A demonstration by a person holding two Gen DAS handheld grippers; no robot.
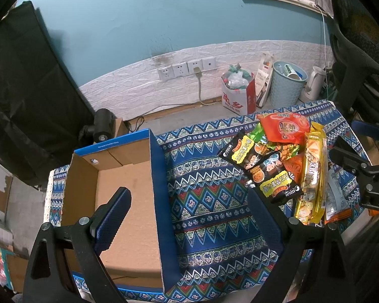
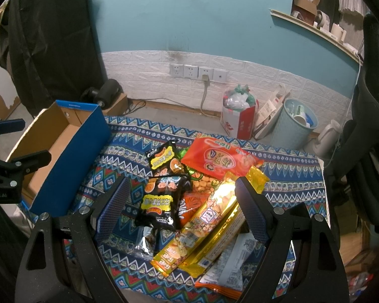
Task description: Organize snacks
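An open cardboard box [image 1: 123, 189] with blue outer walls sits on the left of the patterned cloth [image 1: 209, 202]; nothing lies inside it. My left gripper [image 1: 189, 217] is open, its fingers either side of the box's right wall. On the right is a snack pile: two black packs [image 1: 242, 151] [image 1: 278, 179], a red bag [image 1: 283, 126], a green pack [image 1: 285, 149] and a long yellow pack [image 1: 313, 171]. My right gripper [image 2: 183, 209] is open just above the pile, with the near black pack [image 2: 161, 199] and yellow pack [image 2: 204, 224] between its fingers. The box [image 2: 70, 156] stands to its left.
Beyond the table's far edge are a red-and-white bag of rubbish [image 1: 237, 93], a pale blue bin [image 1: 285, 85] and a white kettle [image 1: 313, 83] against the wall. A black mesh chair [image 2: 371, 126] stands on the right. A white-and-orange pack [image 2: 230, 262] lies at the table's near edge.
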